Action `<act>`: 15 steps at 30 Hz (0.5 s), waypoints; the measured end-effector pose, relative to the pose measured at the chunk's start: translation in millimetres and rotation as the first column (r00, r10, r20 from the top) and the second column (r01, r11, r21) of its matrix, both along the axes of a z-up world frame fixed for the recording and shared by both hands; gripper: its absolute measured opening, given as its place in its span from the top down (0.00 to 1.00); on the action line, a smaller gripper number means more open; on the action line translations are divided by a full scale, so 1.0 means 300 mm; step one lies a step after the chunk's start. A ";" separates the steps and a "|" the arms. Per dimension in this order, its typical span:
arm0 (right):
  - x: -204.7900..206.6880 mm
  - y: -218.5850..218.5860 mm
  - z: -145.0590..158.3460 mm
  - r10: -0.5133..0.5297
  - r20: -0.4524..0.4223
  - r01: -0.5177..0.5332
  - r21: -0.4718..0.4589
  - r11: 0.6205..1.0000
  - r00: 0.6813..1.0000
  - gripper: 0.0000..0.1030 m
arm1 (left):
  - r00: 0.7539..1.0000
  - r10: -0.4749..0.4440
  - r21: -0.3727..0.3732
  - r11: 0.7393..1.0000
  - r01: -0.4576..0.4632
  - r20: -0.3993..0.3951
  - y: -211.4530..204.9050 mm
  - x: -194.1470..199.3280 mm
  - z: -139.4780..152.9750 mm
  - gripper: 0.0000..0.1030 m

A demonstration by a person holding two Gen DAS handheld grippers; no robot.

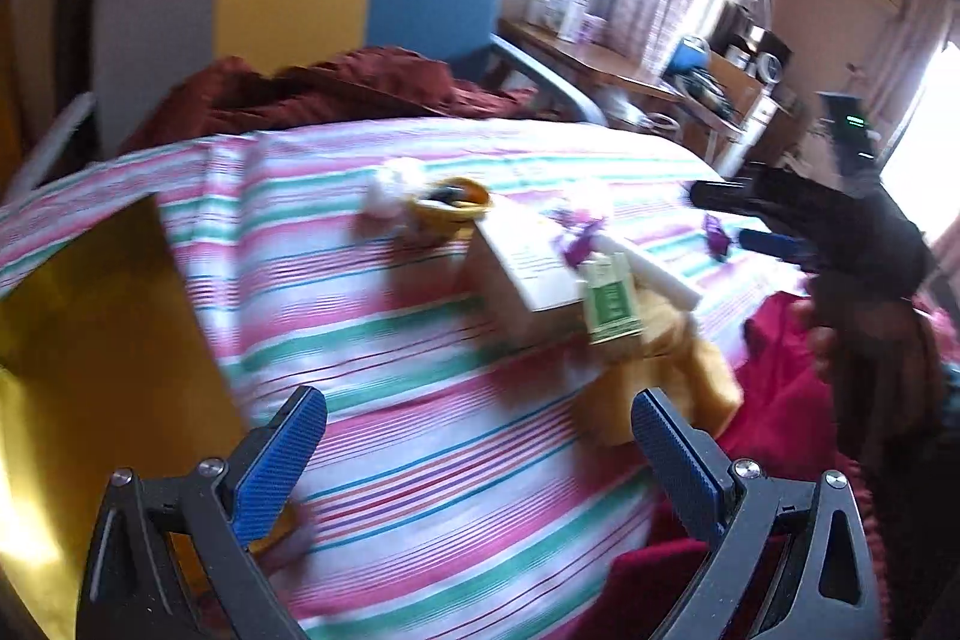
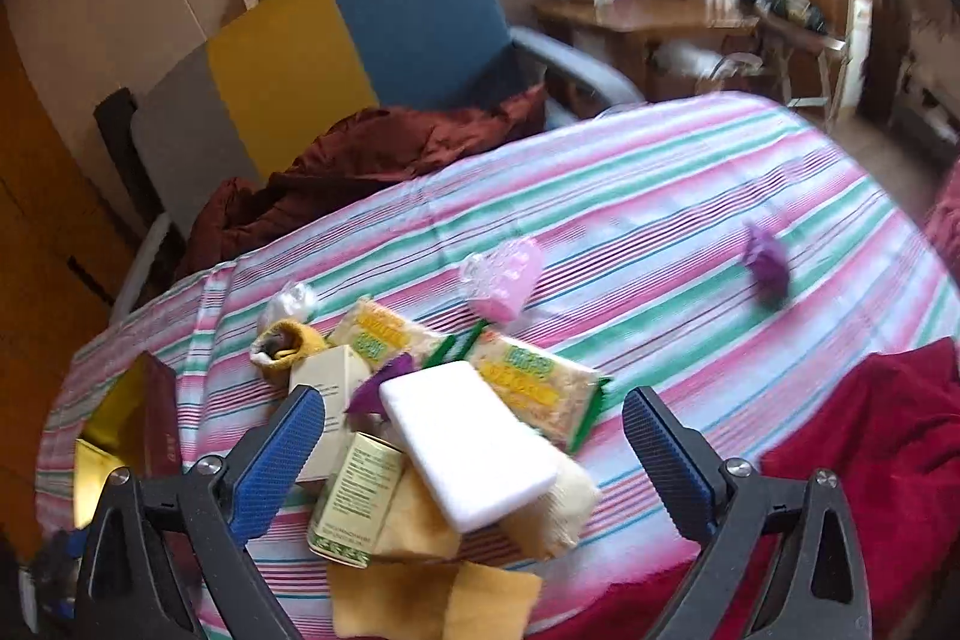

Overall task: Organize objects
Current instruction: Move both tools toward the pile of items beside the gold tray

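Right wrist view: the right gripper [image 2: 474, 454] hovers with fingers wide and empty, a white block [image 2: 474, 451] lying between them atop a heap of packets [image 2: 534, 382], a green box [image 2: 354, 496] and yellow cloth [image 2: 432, 598], presumably gathered for sorting. Beyond the fingers, a purple wrapper [image 2: 767, 261] lies well apart on the striped bed [image 2: 690, 196]. The left gripper [image 1: 480, 454] is also wide and empty.

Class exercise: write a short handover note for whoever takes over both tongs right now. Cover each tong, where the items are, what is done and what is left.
Left tongs: open, empty, over the striped sheet.
Right tongs: open, empty, above the pile.
Pile: white block on top, green carton, noodle packets, yellow cloth.
Apart: pink bag, purple wrapper.
Done: nothing visibly sorted.
Left: everything.
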State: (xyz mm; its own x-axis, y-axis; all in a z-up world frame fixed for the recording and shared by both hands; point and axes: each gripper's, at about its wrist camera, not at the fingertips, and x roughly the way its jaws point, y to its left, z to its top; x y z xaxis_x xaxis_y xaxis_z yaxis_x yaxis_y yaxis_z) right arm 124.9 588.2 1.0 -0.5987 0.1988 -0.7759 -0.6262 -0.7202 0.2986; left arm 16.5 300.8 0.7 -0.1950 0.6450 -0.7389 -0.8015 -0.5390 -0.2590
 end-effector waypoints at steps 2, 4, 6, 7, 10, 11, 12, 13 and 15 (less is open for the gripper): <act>-0.035 0.017 -0.041 0.035 0.025 -0.034 -0.038 0.999 0.999 0.03 | 0.999 -0.031 0.002 1.000 0.031 0.026 0.060 0.007 -0.008 0.02; -0.058 0.037 -0.092 0.071 0.031 -0.068 -0.077 0.995 0.997 0.07 | 0.997 -0.060 -0.001 0.998 0.060 0.042 0.111 0.013 -0.025 0.04; -0.064 0.050 -0.147 0.077 0.047 -0.071 -0.117 0.991 0.996 0.10 | 0.994 -0.089 -0.011 0.996 0.090 0.065 0.160 0.018 -0.042 0.10; -0.062 0.058 -0.169 0.076 0.044 -0.069 -0.139 0.988 0.996 0.12 | 0.992 -0.099 -0.015 0.995 0.101 0.077 0.178 0.019 -0.050 0.14; -0.057 0.077 -0.210 0.076 0.037 -0.067 -0.204 0.977 0.996 0.13 | 0.984 -0.123 -0.013 0.992 0.125 0.129 0.237 0.018 -0.083 0.19; -0.056 0.081 -0.210 0.075 0.035 -0.066 -0.202 0.977 0.997 0.13 | 0.982 -0.126 -0.012 0.992 0.129 0.142 0.257 0.018 -0.092 0.19; -0.056 0.082 -0.210 0.078 0.031 -0.070 -0.204 0.977 0.996 0.13 | 0.981 -0.126 -0.012 0.991 0.130 0.148 0.269 0.017 -0.102 0.19; -0.058 0.082 -0.212 0.084 0.027 -0.076 -0.213 0.974 0.996 0.13 | 0.979 -0.130 -0.011 0.991 0.133 0.159 0.287 0.017 -0.110 0.19; -0.065 0.077 -0.214 0.100 0.023 -0.092 -0.224 0.970 0.995 0.13 | 0.976 -0.131 -0.012 0.991 0.135 0.176 0.309 0.015 -0.124 0.20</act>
